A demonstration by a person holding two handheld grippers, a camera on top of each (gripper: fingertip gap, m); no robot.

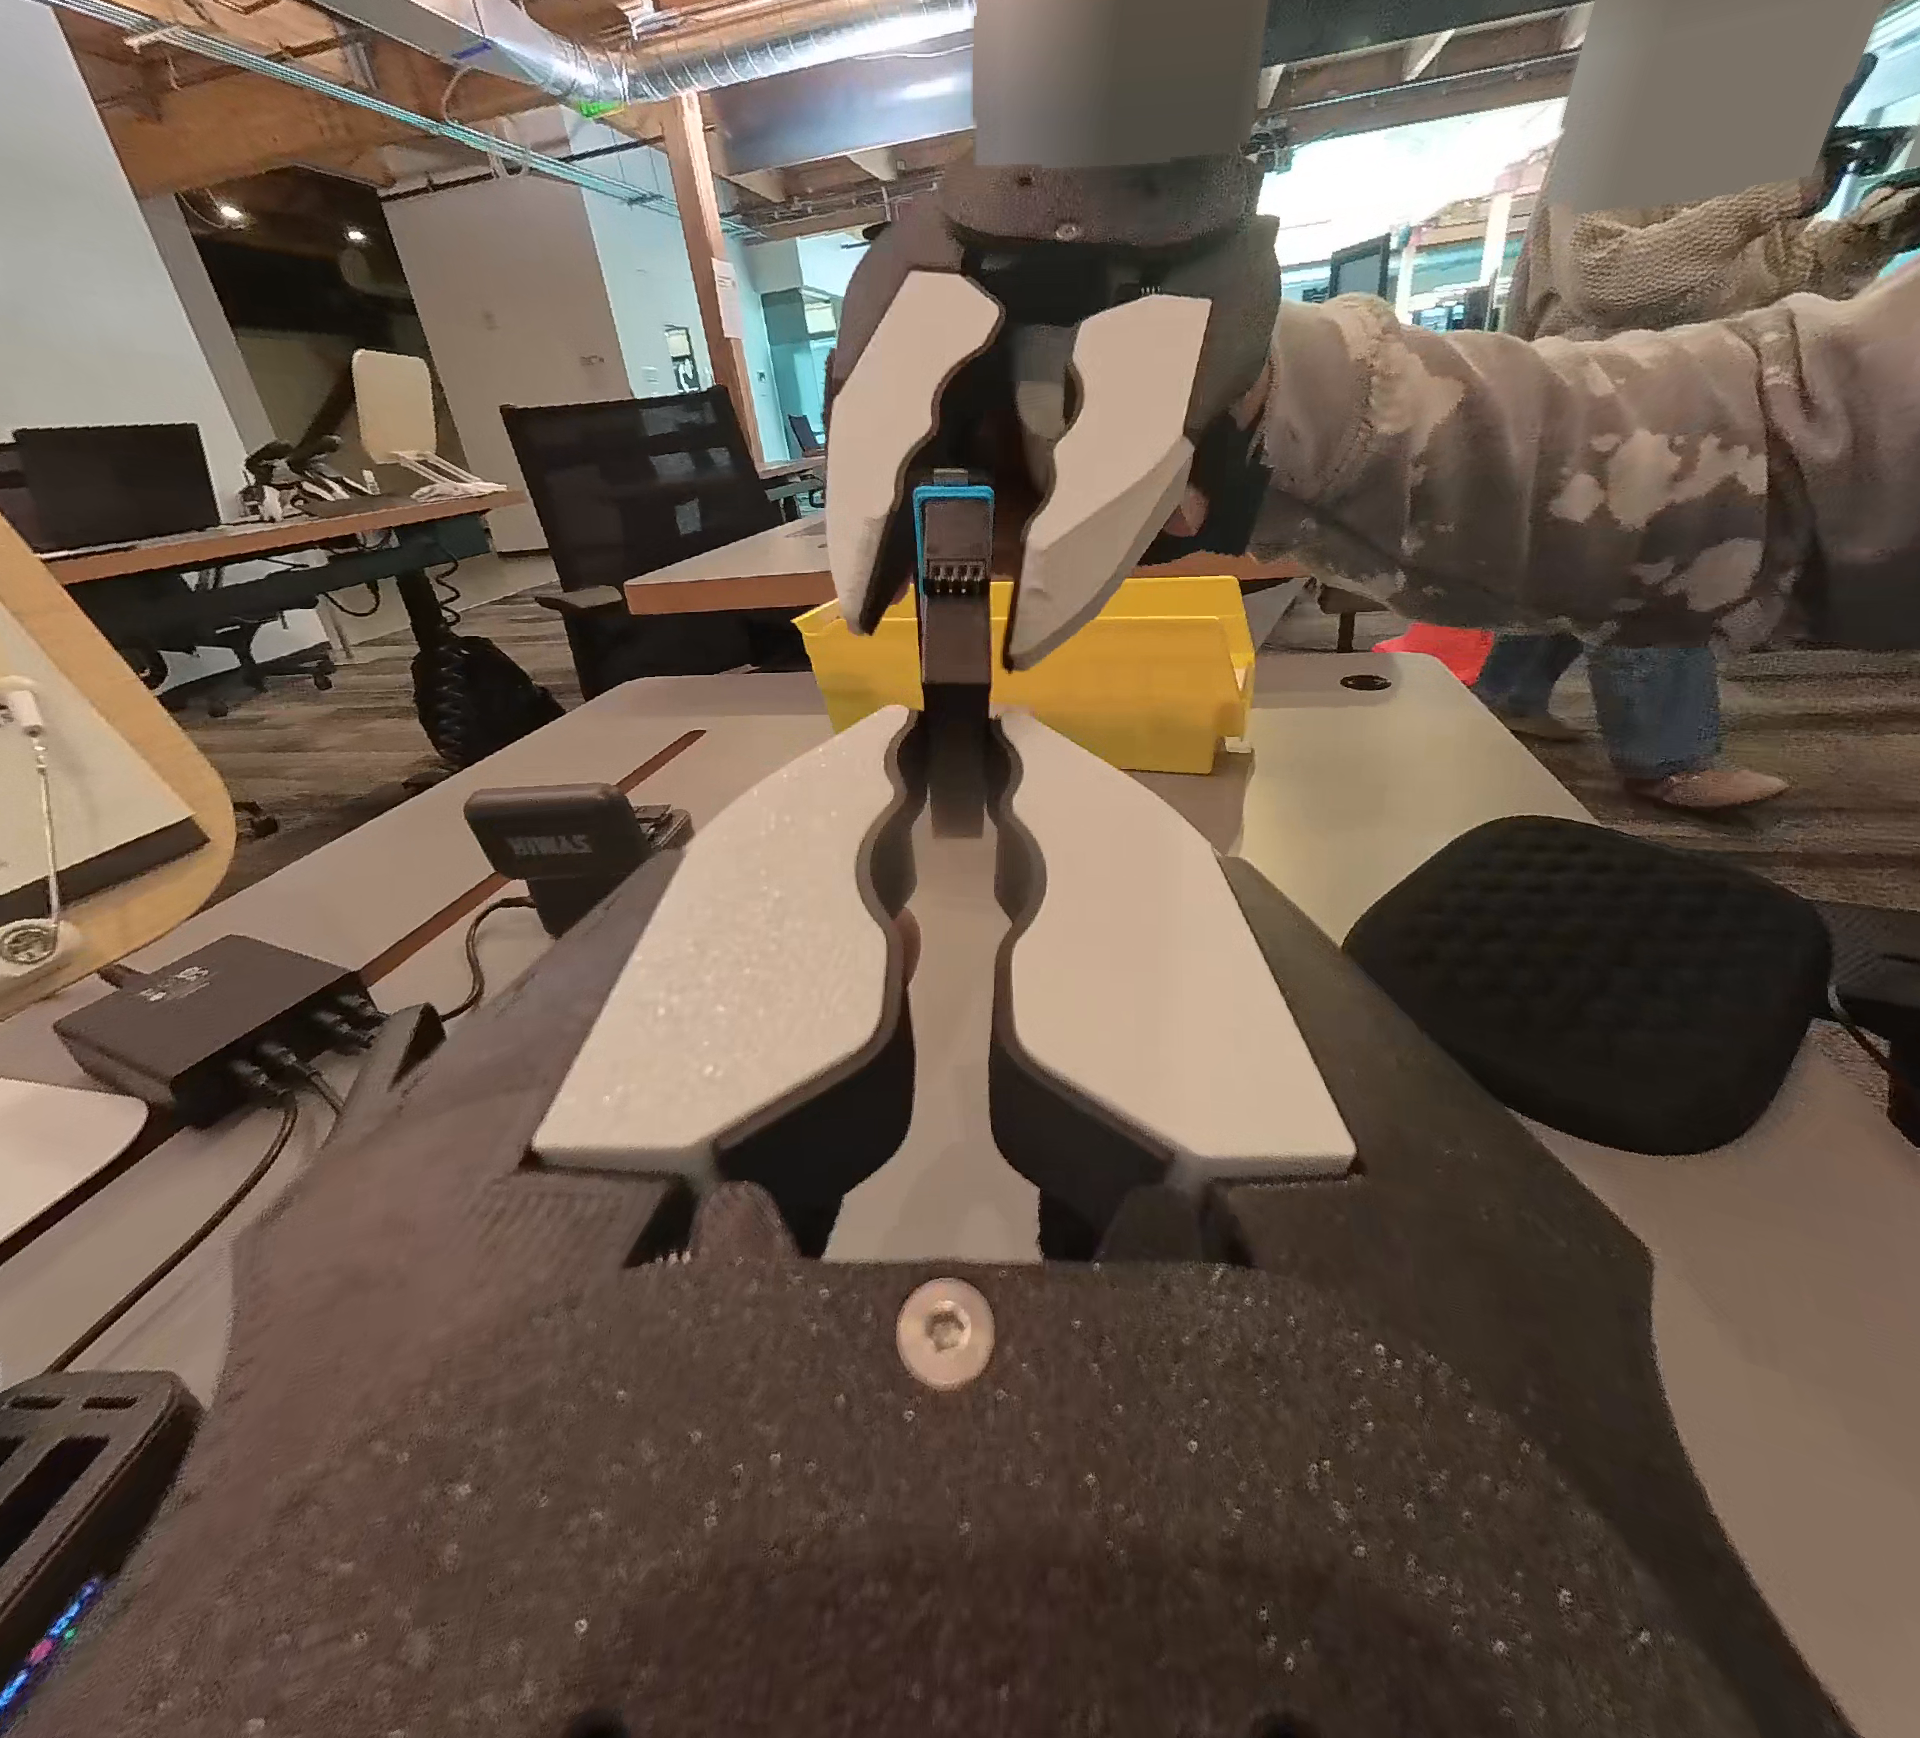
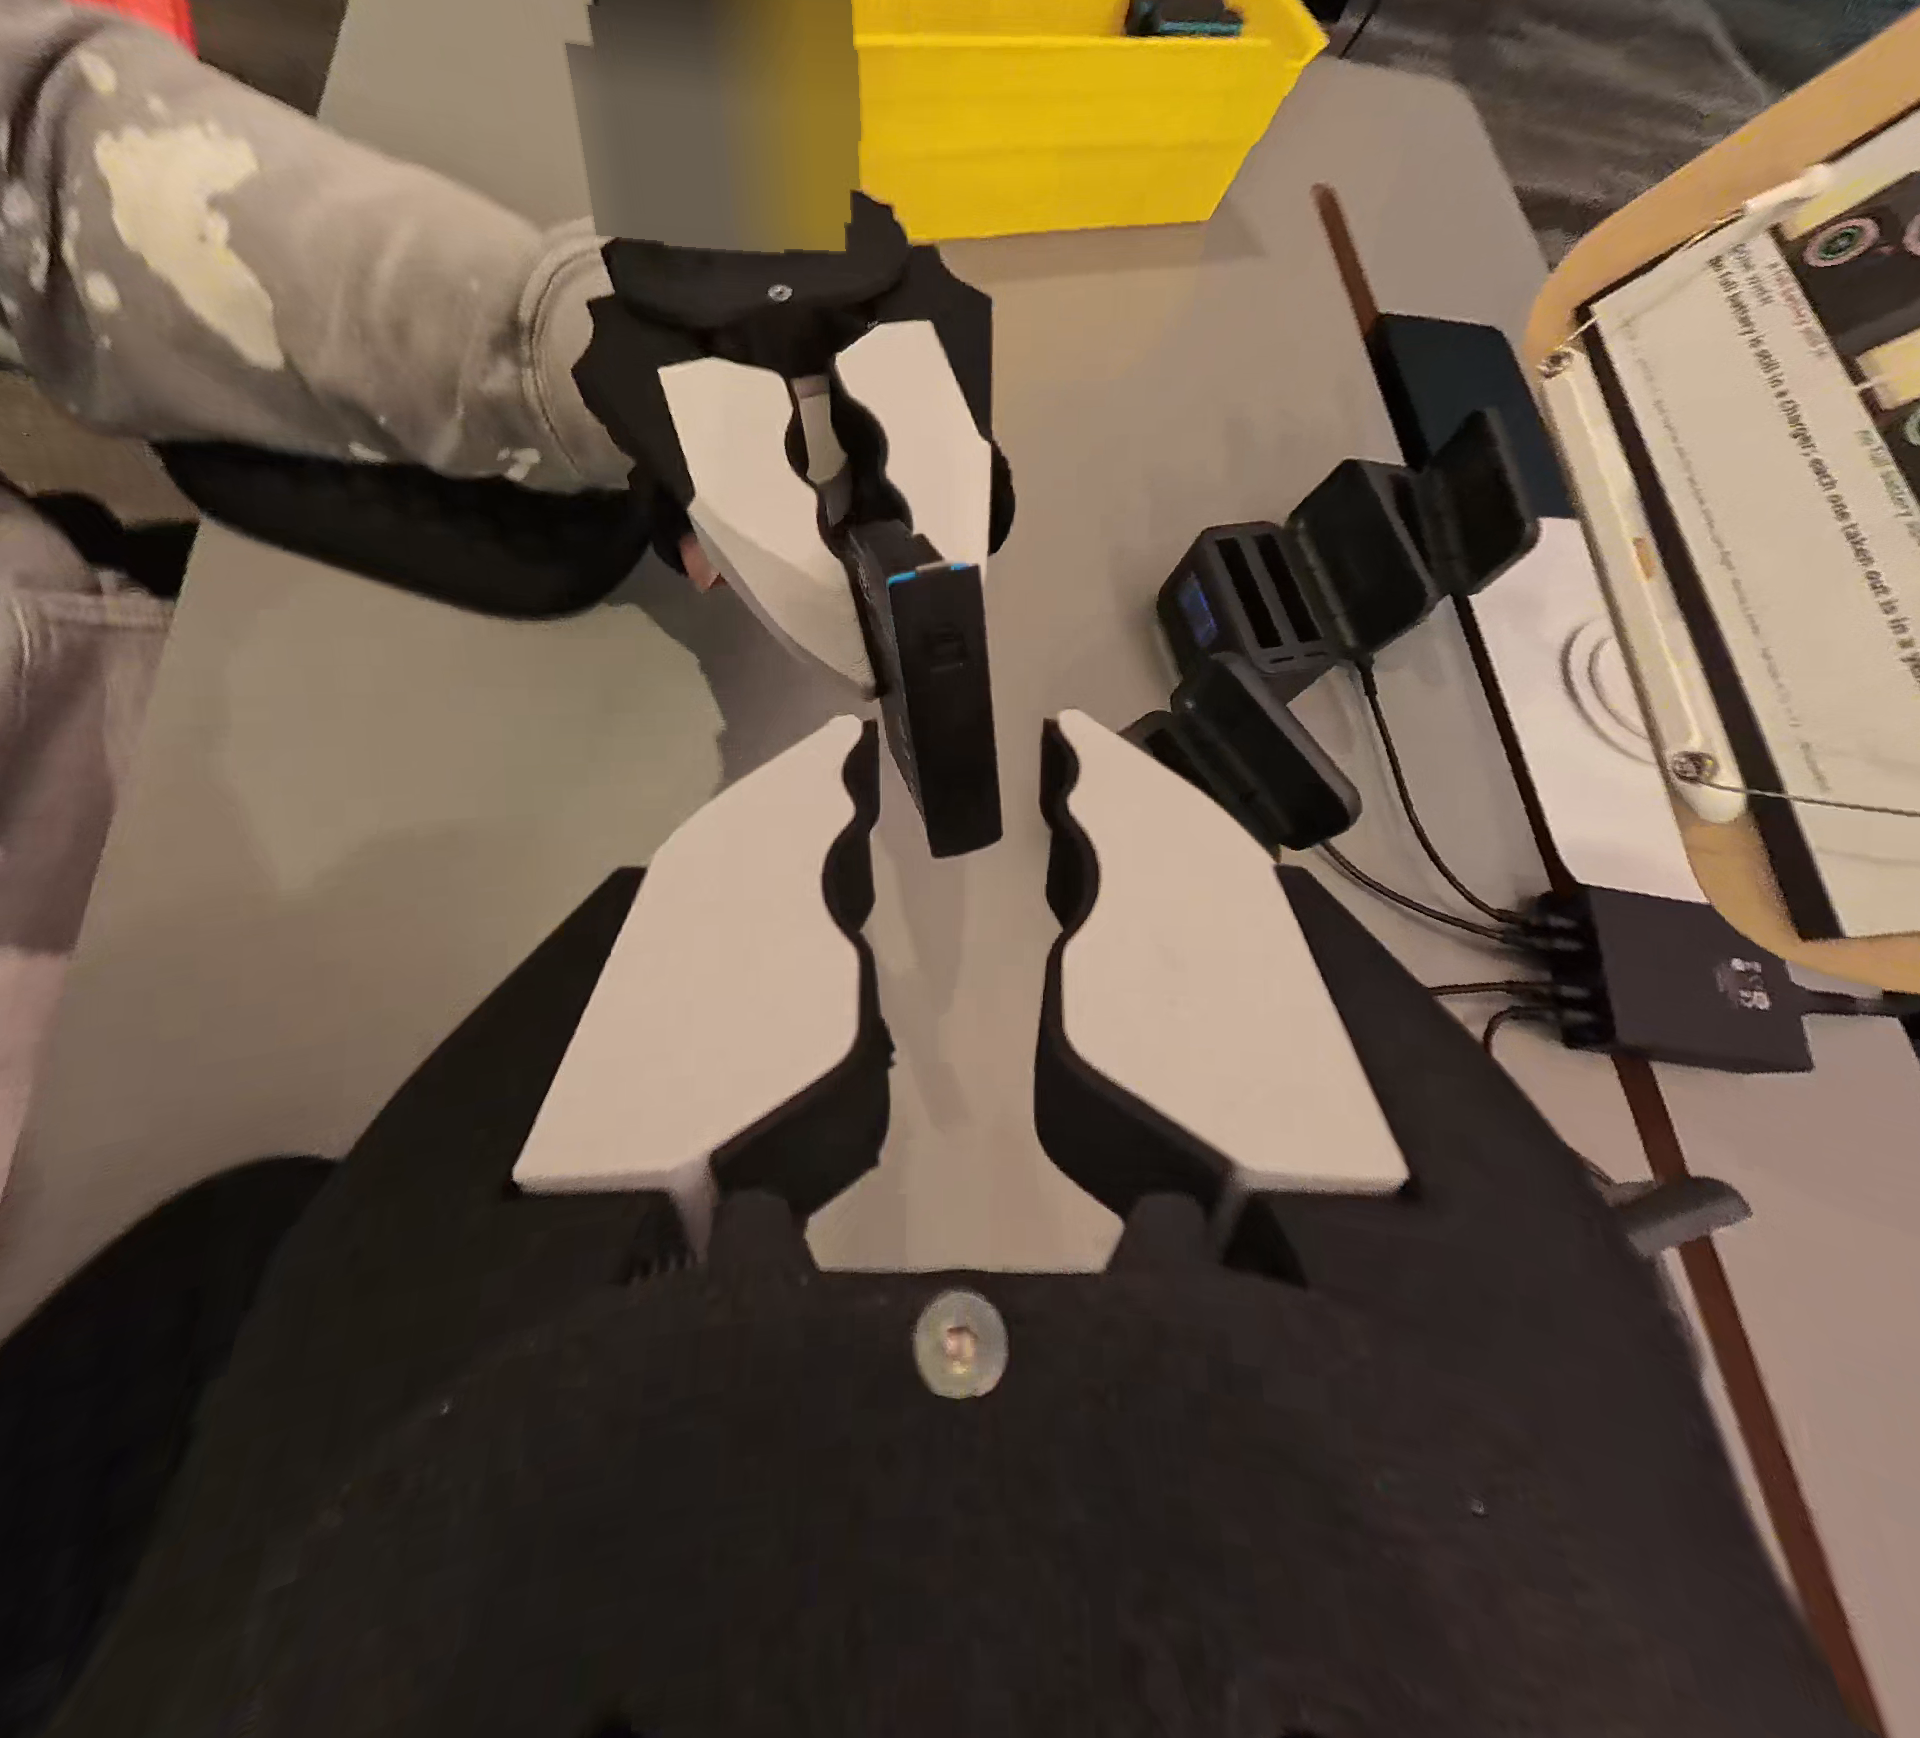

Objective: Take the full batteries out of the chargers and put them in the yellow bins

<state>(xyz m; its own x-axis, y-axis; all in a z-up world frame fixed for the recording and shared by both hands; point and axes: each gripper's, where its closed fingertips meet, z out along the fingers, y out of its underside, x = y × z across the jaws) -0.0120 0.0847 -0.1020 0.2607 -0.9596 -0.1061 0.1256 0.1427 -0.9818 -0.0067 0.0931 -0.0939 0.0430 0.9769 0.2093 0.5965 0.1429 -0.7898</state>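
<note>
A black battery (image 1: 951, 566) with a blue-trimmed end is held in the air over the grey table. My left gripper (image 1: 951, 722) is shut on one end of it. In the right wrist view, the left gripper (image 2: 894, 639) comes in from the upper left, holding the battery (image 2: 940, 712). My right gripper (image 2: 961, 732) is open, with a finger on either side of the battery's free end and a gap showing on the right. In the left wrist view, the right gripper (image 1: 940, 644) straddles the blue end. The yellow bin (image 1: 1091, 701) stands behind, and it (image 2: 1039, 130) holds one battery (image 2: 1184, 10).
A black charger (image 2: 1278, 608) with open lids stands right of the grippers, cabled to a black hub (image 2: 1683, 992). A wood-framed instruction board (image 2: 1766, 441) stands at the table's right edge. A black padded cushion (image 1: 1590, 982) lies on the table. A person stands beyond the table. Only a small space, under 4 cm, lies between the two pairs of fingers.
</note>
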